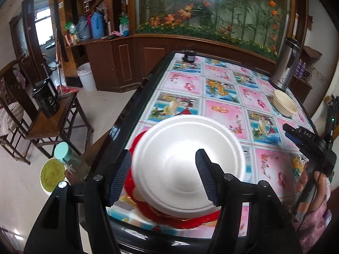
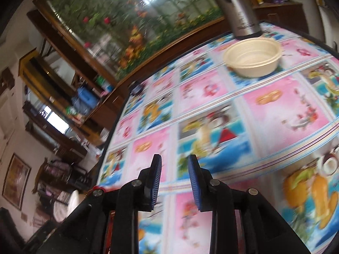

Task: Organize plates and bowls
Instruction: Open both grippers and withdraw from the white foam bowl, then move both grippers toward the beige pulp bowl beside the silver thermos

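On a bright patterned table, a white foam plate sits near-left on a red plate; the left gripper gapes over it, empty. The cream bowl sits far-right; the right gripper, narrowly parted, holds nothing. Both look light and crushable: pinch rims gently.

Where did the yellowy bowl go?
The cream bowl sits on the table's far right in the left wrist view, right in front of the steel flask. The right wrist view shows it upper right, empty.

Patterned table with red plate lower centre, cream bowl and steel flask at right.
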`<control>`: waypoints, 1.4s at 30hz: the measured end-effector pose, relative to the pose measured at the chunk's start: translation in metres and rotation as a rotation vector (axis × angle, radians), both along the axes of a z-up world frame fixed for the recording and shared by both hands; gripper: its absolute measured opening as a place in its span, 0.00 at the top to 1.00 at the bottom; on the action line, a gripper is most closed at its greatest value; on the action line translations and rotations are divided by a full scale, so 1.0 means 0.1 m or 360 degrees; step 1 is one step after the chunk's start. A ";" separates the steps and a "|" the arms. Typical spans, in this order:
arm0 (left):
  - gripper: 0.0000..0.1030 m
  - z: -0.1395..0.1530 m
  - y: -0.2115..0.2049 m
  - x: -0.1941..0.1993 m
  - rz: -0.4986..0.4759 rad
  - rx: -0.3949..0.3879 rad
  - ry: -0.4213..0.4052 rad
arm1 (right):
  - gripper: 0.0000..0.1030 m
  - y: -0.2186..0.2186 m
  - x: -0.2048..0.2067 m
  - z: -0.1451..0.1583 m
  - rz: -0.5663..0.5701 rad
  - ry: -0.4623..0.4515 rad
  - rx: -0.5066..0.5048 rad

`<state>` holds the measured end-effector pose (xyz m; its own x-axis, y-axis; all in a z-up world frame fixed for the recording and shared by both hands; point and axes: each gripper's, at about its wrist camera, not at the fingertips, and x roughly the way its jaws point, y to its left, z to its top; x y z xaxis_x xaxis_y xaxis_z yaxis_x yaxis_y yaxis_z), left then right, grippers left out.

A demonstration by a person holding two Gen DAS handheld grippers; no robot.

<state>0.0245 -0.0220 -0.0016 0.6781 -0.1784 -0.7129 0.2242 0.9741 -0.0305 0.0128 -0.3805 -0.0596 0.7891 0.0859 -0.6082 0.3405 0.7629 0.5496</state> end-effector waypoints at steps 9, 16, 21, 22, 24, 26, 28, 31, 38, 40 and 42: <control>0.37 0.07 -0.59 0.05 -0.0113 0.0251 -0.0135 | 0.68 -0.23 -0.12 -0.15 -0.0031 -0.0118 -0.0093; 0.37 -0.12 -0.77 0.26 -0.0037 0.0494 -0.0126 | 0.67 -0.09 -0.08 -0.07 0.0037 -0.0144 -0.0188; 0.37 -0.28 -0.85 0.25 -0.0062 0.0610 -0.0097 | 0.66 -0.19 -0.08 -0.12 0.0011 -0.0145 -0.0071; 0.37 -0.28 -0.85 0.25 -0.0057 0.0613 -0.0094 | 0.66 -0.22 -0.08 -0.13 0.0006 -0.0144 -0.0040; 0.37 -0.32 -0.86 0.27 -0.0052 0.0668 -0.0089 | 0.66 -0.24 -0.10 -0.13 -0.0010 -0.0152 -0.0028; 0.37 -0.37 -0.88 0.28 -0.0057 0.0713 -0.0070 | 0.65 -0.24 -0.12 -0.11 -0.0022 -0.0165 -0.0029; 0.37 -0.40 -0.87 0.27 -0.0067 0.0696 -0.0048 | 0.65 -0.24 -0.13 -0.11 -0.0022 -0.0170 -0.0028; 0.37 -0.36 -0.86 0.26 -0.0055 0.0684 -0.0057 | 0.65 -0.25 -0.15 -0.09 -0.0026 -0.0184 -0.0033; 0.37 0.01 -0.88 0.15 -0.0108 0.0405 -0.0075 | 0.65 -0.28 -0.17 -0.08 -0.0035 -0.0201 0.0004; 0.30 0.10 -0.98 0.13 -0.0183 0.0225 -0.0020 | 0.64 -0.29 -0.17 -0.09 -0.0038 -0.0196 0.0020; 0.25 0.12 -1.10 0.13 -0.0247 0.0095 0.0047 | 0.63 -0.30 -0.17 -0.10 -0.0042 -0.0188 0.0036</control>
<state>0.0372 -0.1317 0.0103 0.6242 -0.2364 -0.7447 0.3721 0.9280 0.0173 -0.0045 -0.4109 -0.0692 0.8574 0.0771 -0.5089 0.2919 0.7416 0.6040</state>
